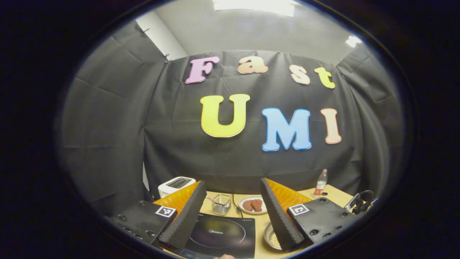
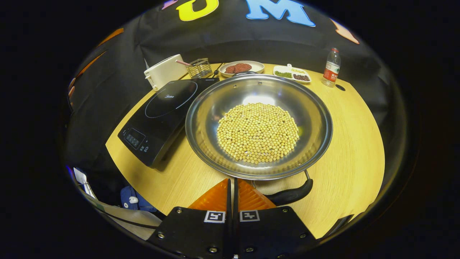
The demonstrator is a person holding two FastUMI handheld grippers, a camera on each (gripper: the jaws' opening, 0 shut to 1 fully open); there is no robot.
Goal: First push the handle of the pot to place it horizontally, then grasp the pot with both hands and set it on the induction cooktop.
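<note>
A wide steel pot [image 2: 206, 108] holding soybeans [image 2: 257, 131] sits on the wooden table, just right of the black induction cooktop [image 2: 161, 115]. Its near black handle [image 2: 291, 194] lies at the rim closest to me, slanting to the right; a second handle [image 2: 244, 73] peeks over the far rim. My right gripper [image 2: 233, 181] is shut with nothing between its fingers, its tips at the pot's near rim just left of that handle. My left gripper [image 1: 233, 181] is held open above the cooktop [image 1: 219, 233], with the pot's edge [image 1: 272, 235] beside its right finger.
At the back of the table [image 2: 352, 144] stand a white toaster [image 2: 165, 71], a wire basket [image 2: 199, 67], a plate of red patties [image 2: 241, 67], a divided dish [image 2: 291, 73] and a water bottle [image 2: 331, 67]. The table edge is near on the left.
</note>
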